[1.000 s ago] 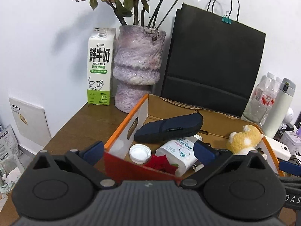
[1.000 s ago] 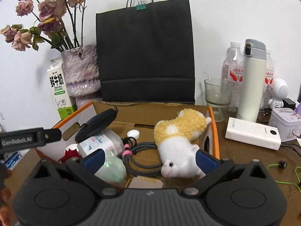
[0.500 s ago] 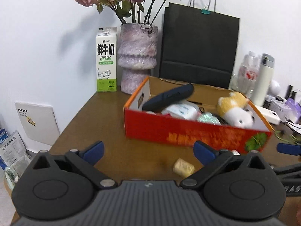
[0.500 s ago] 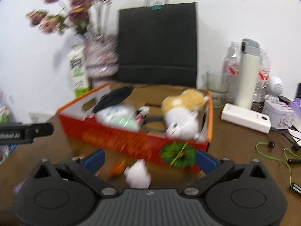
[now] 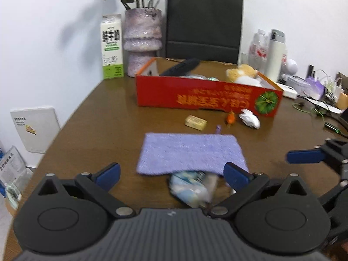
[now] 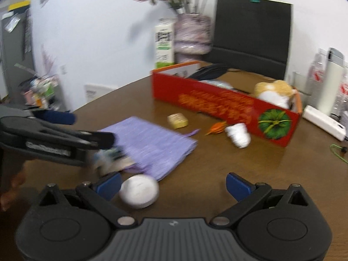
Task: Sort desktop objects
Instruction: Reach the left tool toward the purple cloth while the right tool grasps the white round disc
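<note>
A red cardboard box (image 5: 206, 95) (image 6: 217, 104) holds a plush toy (image 5: 241, 74), a dark pouch (image 5: 180, 66) and other items. In front of it on the brown table lie a purple cloth (image 5: 191, 152) (image 6: 150, 143), a yellow block (image 5: 195, 122) (image 6: 177, 120), a small orange item (image 5: 230, 117) (image 6: 217, 127) and a crumpled white piece (image 5: 250, 118) (image 6: 238, 134). A light blue packet (image 5: 189, 189) lies under the cloth's near edge. A white round object (image 6: 139, 191) lies by my right gripper (image 6: 173, 183). My left gripper (image 5: 171, 174) is open and empty above the packet. My right gripper is open and empty.
A milk carton (image 5: 111, 45), a vase of flowers (image 5: 142, 43) and a black paper bag (image 5: 204, 24) stand behind the box. Bottles and a white flask (image 5: 275, 54), a white power bank (image 6: 324, 122) and cables (image 5: 315, 108) are at the right.
Both grippers have pulled back from over the box toward the table's near side. The cloth, the packet and the white round object have come into view.
</note>
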`<state>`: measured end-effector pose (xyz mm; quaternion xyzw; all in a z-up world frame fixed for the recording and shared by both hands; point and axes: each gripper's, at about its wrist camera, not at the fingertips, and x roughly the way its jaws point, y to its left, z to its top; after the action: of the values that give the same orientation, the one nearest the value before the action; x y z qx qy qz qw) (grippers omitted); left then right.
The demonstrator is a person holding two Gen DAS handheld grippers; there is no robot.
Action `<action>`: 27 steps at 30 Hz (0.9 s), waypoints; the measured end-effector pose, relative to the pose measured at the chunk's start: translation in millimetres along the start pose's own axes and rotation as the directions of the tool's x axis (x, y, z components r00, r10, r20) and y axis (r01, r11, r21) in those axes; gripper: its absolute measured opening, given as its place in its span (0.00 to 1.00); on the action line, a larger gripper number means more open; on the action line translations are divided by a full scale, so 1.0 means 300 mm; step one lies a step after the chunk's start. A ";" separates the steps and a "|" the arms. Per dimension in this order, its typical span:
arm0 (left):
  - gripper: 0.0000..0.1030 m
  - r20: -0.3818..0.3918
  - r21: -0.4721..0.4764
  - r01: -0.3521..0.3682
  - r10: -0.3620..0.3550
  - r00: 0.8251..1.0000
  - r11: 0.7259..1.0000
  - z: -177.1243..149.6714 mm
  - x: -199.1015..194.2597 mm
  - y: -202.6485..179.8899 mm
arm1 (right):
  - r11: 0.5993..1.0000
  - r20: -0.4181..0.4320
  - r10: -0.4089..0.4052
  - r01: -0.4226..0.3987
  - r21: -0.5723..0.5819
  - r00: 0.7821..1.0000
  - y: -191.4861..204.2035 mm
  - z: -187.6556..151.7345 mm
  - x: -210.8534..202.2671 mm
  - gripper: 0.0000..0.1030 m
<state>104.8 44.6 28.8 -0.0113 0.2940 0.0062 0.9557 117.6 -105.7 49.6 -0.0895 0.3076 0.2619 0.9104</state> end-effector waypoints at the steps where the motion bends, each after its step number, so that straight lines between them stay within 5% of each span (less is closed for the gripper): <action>1: 1.00 0.002 0.013 0.004 -0.004 1.000 1.000 -0.008 -0.002 -0.012 | 1.000 -0.006 -0.001 0.001 -0.008 1.000 0.013 -0.006 0.004 0.99; 3: 0.98 -0.002 0.049 0.012 -0.012 1.000 0.999 -0.021 0.003 -0.035 | 1.000 -0.013 -0.002 0.002 -0.012 1.000 0.031 -0.013 0.009 0.96; 5: 0.77 -0.025 0.056 0.020 -0.019 1.000 0.998 -0.028 0.020 -0.045 | 1.000 -0.014 0.008 -0.008 0.007 1.000 0.031 -0.017 0.016 0.87; 6: 0.71 -0.038 0.048 0.028 -0.027 0.999 0.998 -0.032 0.029 -0.044 | 1.000 -0.027 0.019 -0.019 0.013 0.999 0.033 -0.020 0.025 0.72; 8: 0.38 -0.071 0.018 0.066 -0.065 0.995 0.998 -0.035 0.047 -0.026 | 0.999 -0.013 0.035 -0.035 -0.005 0.999 0.049 -0.028 0.022 0.60; 9: 0.33 -0.065 0.030 0.055 -0.052 0.997 0.998 -0.036 0.045 -0.026 | 0.998 -0.009 0.055 -0.055 -0.012 0.998 0.055 -0.027 0.015 0.37; 11: 0.16 -0.062 0.011 0.083 -0.083 0.995 0.996 -0.038 0.041 -0.018 | 0.998 -0.006 0.054 -0.054 -0.025 0.999 0.063 -0.027 0.010 0.37; 19: 0.16 -0.020 -0.013 0.094 -0.094 0.995 0.996 -0.042 0.019 -0.012 | 0.999 0.057 -0.024 0.022 0.032 0.998 0.004 -0.028 -0.029 0.37; 27: 0.16 0.188 0.009 0.125 -0.124 0.974 0.992 -0.004 -0.139 -0.064 | 0.982 0.111 -0.094 0.074 0.174 0.989 -0.118 -0.035 -0.078 0.37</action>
<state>70.0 25.1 51.5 -0.0304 0.2008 -0.0521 0.9778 115.3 -148.9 55.4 -0.0091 0.2699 0.2008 0.9417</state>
